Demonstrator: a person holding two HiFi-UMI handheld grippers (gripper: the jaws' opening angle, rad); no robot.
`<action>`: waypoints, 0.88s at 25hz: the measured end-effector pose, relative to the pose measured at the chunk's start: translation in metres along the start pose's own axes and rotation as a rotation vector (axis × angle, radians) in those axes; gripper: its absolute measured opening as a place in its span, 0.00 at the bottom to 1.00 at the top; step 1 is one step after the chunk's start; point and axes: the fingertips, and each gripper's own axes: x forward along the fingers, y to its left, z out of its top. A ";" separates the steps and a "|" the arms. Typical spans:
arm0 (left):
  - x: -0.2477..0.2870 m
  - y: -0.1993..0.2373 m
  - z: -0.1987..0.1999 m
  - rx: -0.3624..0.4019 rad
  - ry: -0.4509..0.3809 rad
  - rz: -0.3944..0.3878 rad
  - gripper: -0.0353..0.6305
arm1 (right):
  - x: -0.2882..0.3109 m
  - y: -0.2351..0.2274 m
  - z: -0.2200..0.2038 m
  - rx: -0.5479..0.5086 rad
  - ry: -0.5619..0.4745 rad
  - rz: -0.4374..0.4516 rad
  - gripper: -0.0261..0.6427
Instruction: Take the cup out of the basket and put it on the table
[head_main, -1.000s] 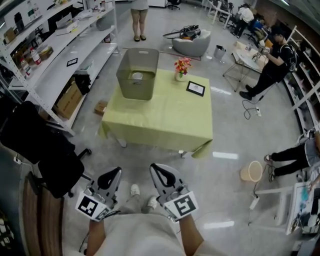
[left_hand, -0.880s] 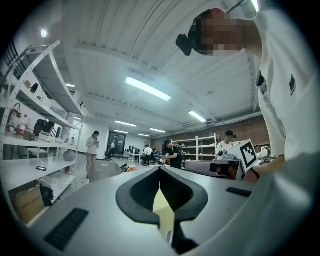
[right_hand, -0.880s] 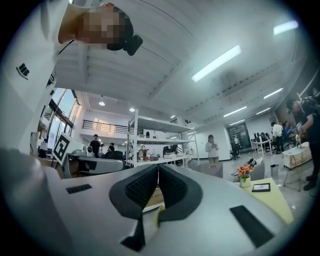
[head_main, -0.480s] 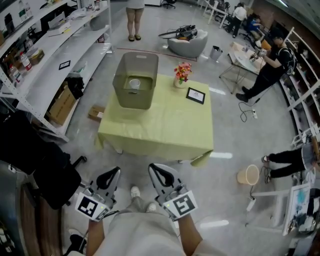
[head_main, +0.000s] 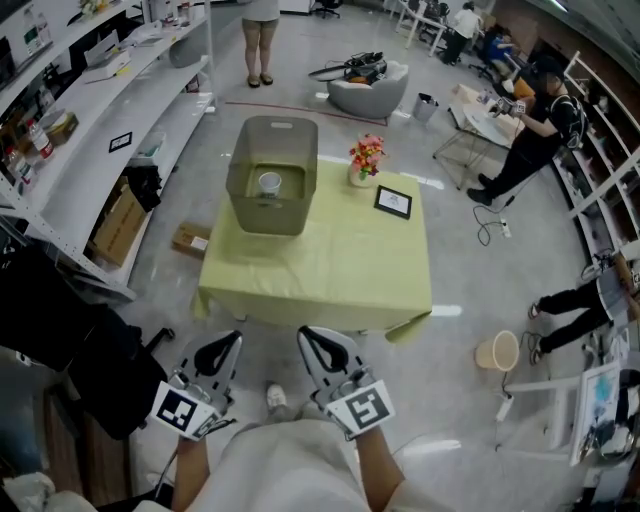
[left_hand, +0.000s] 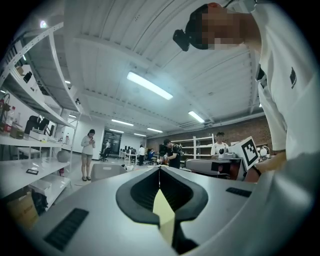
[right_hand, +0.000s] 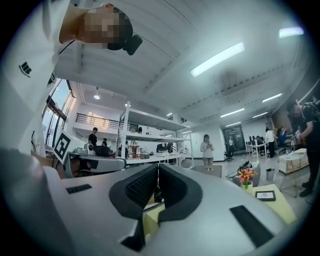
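Since the earlier frames, the yellow-green table (head_main: 330, 270) has come closer to both grippers in the head view. Its grey basket (head_main: 272, 215) holds the white cup (head_main: 269, 182), well apart from the left gripper (head_main: 220, 350) and right gripper (head_main: 322, 345). In the left gripper view, the fingers (left_hand: 137, 192) are pressed together on nothing. In the right gripper view, the jaws are also closed and empty, with the basket far ahead.

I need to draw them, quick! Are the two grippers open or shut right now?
Left gripper: shut, holding nothing.
Right gripper: shut, holding nothing.
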 end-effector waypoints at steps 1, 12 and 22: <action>0.001 0.003 0.001 0.000 -0.002 -0.001 0.07 | 0.003 0.000 0.001 -0.002 -0.001 0.000 0.06; 0.040 0.038 0.002 -0.005 -0.002 0.019 0.07 | 0.044 -0.036 0.000 -0.007 0.005 0.036 0.06; 0.115 0.084 -0.004 -0.029 0.009 0.058 0.07 | 0.099 -0.111 -0.007 0.004 -0.006 0.080 0.06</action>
